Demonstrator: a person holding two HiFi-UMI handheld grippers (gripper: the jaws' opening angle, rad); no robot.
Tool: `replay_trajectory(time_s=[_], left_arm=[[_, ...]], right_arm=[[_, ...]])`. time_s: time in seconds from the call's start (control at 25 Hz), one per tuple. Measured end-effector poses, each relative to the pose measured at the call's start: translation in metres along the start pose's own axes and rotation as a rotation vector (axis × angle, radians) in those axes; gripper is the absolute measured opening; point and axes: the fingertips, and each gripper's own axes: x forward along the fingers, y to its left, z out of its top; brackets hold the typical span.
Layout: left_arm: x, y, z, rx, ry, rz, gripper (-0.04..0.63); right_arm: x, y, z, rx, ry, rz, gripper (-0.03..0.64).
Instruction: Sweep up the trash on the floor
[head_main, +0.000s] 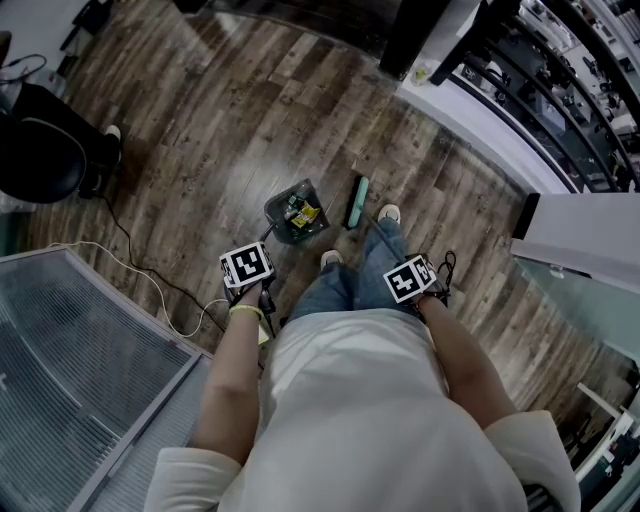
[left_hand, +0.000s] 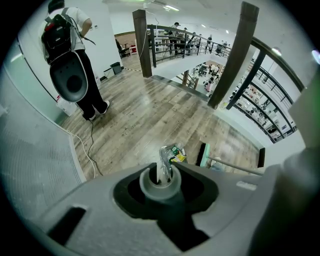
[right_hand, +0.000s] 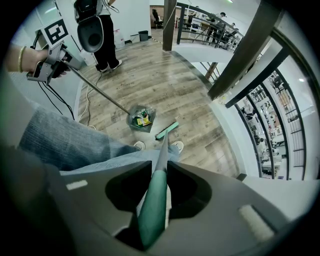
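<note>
**Trash in the dustpan, broom head set beside it**

Head view: the left gripper and right gripper hang above the wooden floor. Trash lies in the dustpan, with the broom head just to its right.
Left gripper view: the jaws clamp the dustpan handle.
Right gripper view: the jaws grip the broom's green handle.
Any further sweep likely goes best with the pan's lip flat and short strokes leftward.

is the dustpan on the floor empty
No, in the head view the dustpan holds crumpled yellow and green wrappers.
</note>
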Motion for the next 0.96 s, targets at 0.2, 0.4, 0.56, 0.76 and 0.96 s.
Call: replay_trajectory(time_s=[0.2, 0.4, 0.56, 0.76, 0.96], left_arm=[[-0.0006, 0.0007, 0.0003, 0.004, -0.004, 0.008, 0.091], [0.0022, 0.0048, -0.0025, 0.002, -0.001, 0.016, 0.091], [0.0006, 0.004, -0.0022, 0.0, -0.004, 0.012, 0.091], [0.0012, 0.0036, -0.004, 0.0, -0.003, 0.01, 0.091], [-0.0007, 0.0029, -0.0055, -0.006, 0.003, 0.005, 0.091]], right_arm=[[-0.0003, -0.0003, -0.0011, 0.001, 0.004, -0.001, 0.101], [0.0002, 0.0, -0.0002, 0.002, 0.003, -0.001, 0.101], [-0.0004, -0.0001, -0.0002, 0.001, 0.004, -0.001, 0.101], [0.0011, 0.0001, -0.0002, -0.002, 0.003, -0.002, 0.101], [-0.001, 0.0008, -0.0006, -0.003, 0.007, -0.002, 0.101]])
